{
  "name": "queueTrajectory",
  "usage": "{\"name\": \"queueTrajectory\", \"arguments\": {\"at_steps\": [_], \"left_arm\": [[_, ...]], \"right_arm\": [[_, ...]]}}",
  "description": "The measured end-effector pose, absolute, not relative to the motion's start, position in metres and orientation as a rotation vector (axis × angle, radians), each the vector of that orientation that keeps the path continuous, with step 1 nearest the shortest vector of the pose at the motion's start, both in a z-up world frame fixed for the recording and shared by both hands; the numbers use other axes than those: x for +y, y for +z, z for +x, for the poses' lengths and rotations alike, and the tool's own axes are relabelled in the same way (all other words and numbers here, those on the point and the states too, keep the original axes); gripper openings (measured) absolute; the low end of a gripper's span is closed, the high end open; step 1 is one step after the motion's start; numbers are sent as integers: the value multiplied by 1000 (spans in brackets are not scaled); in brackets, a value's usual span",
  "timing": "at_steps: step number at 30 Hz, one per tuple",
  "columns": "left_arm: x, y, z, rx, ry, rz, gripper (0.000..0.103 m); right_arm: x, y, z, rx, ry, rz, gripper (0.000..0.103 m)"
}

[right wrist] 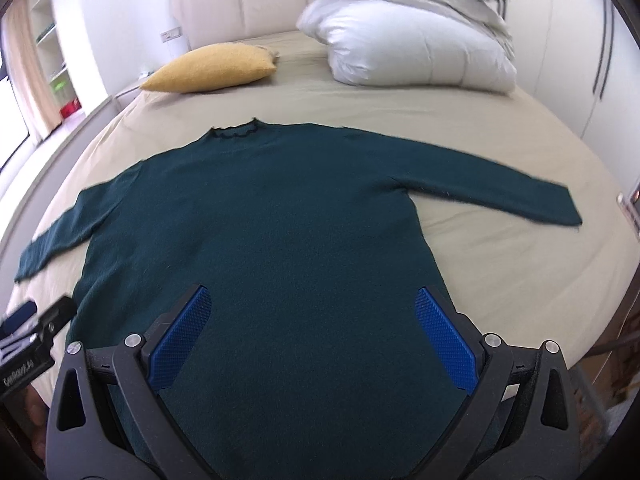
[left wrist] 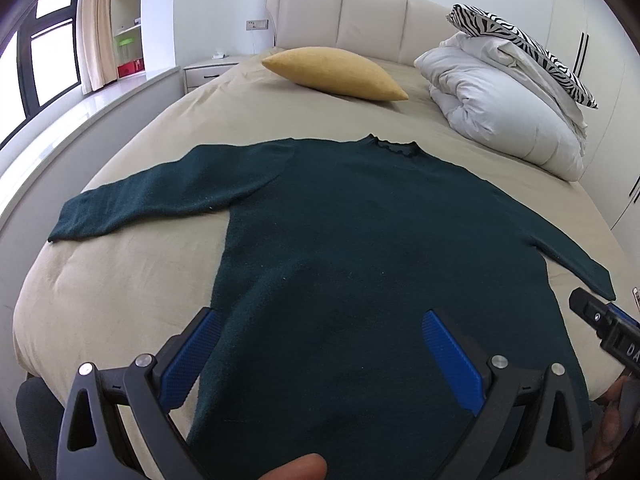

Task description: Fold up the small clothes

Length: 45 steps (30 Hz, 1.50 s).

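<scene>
A dark green sweater (left wrist: 360,220) lies flat on the beige bed (left wrist: 120,292), collar toward the headboard and both sleeves spread out sideways. My left gripper (left wrist: 320,320) hovers open above the sweater's lower hem, its blue pads wide apart with nothing between them. In the right wrist view the same sweater (right wrist: 260,220) fills the middle. My right gripper (right wrist: 312,300) is also open over the hem, empty. The right gripper's black body (left wrist: 604,328) shows at the right edge of the left wrist view, and the left gripper's body (right wrist: 36,332) at the left edge of the right wrist view.
A yellow pillow (left wrist: 332,72) lies near the headboard (left wrist: 344,16). A white folded duvet (left wrist: 504,108) with a zebra-print pillow (left wrist: 520,44) on top sits at the far right. A nightstand (left wrist: 208,68) and window ledge (left wrist: 80,120) run along the left. A fingertip (left wrist: 296,468) shows at the bottom.
</scene>
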State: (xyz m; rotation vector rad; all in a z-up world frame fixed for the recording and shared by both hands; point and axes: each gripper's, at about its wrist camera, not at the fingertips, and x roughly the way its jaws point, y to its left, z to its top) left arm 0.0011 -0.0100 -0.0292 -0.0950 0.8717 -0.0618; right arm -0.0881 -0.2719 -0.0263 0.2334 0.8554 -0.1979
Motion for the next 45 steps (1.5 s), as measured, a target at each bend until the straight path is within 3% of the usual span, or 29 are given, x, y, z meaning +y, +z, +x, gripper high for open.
{"name": "queueTrajectory", "arguments": {"at_steps": [10, 14, 23, 25, 26, 27, 30, 33, 39, 45], "left_arm": [[-11, -40, 40, 972, -104, -143, 103], [-9, -46, 63, 1001, -159, -214, 103], [-32, -65, 103, 1043, -346, -362, 103], [-44, -71, 110, 1105, -349, -324, 103], [-45, -75, 113, 1122, -343, -340, 103], [-45, -76, 116, 1121, -348, -361, 103], [-48, -78, 123, 1108, -360, -363, 103], [-51, -78, 132, 1116, -369, -348, 103], [-43, -73, 145, 1079, -371, -408, 100], [-40, -65, 161, 1050, -420, -456, 81]], "right_arm": [[-496, -78, -78, 793, -426, 722, 101], [-588, -109, -88, 724, -514, 907, 84], [-714, -152, -108, 579, -629, 1091, 68], [-733, -154, -100, 567, -609, 1085, 59], [-741, -156, -95, 568, -599, 1086, 47], [-746, -157, -89, 577, -600, 1089, 33], [-759, -163, -77, 581, -599, 1096, 16], [-758, -158, -69, 586, -599, 1074, 8], [-709, -108, -39, 578, -502, 924, 7], [-582, -44, 67, 618, -150, 677, 7]]}}
